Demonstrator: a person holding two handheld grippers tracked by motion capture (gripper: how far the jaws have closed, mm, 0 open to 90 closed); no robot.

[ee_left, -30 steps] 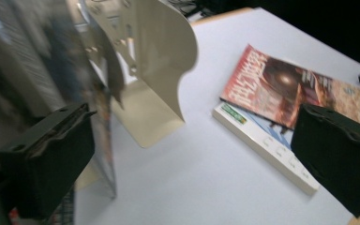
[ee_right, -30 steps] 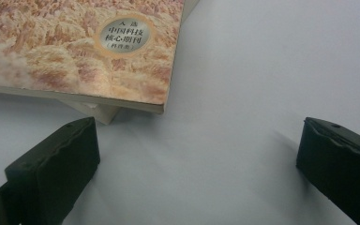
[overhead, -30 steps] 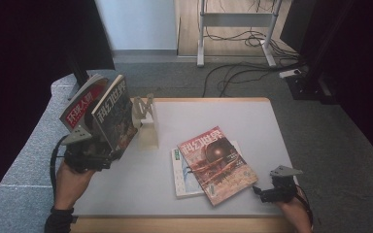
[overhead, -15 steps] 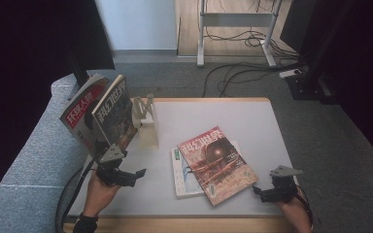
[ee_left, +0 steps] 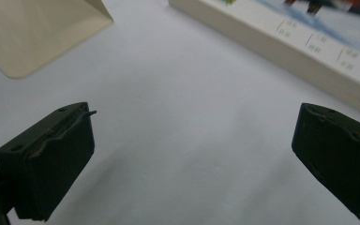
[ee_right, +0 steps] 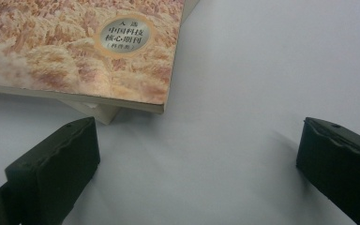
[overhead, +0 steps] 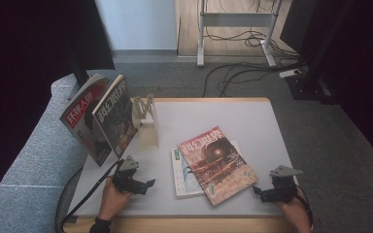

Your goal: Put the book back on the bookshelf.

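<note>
A red-covered magazine [overhead: 217, 162] lies askew on a white book [overhead: 181, 175] at the table's middle. Two more magazines, one dark [overhead: 114, 114] and one red [overhead: 80, 121], stand leaning against a beige bookend [overhead: 146, 125] at the left. My left gripper [overhead: 144, 185] rests low on the table, open, pointing at the white book [ee_left: 309, 51], with bare table between its jaws [ee_left: 192, 154]. My right gripper [overhead: 258, 192] sits at the front right, open, just off the top magazine's corner [ee_right: 75, 51]; nothing lies between its jaws [ee_right: 197, 159].
The white table [overhead: 223, 116] has a wooden front edge. The bookend's flat base [ee_left: 33, 33] lies to the far left of my left gripper. A grey padded surface [overhead: 34, 160] borders the table's left. Cables and a desk frame [overhead: 233, 29] are on the floor behind.
My left gripper has come down from the standing magazines to the table's front left and moved right toward the white book. The right gripper has stayed put.
</note>
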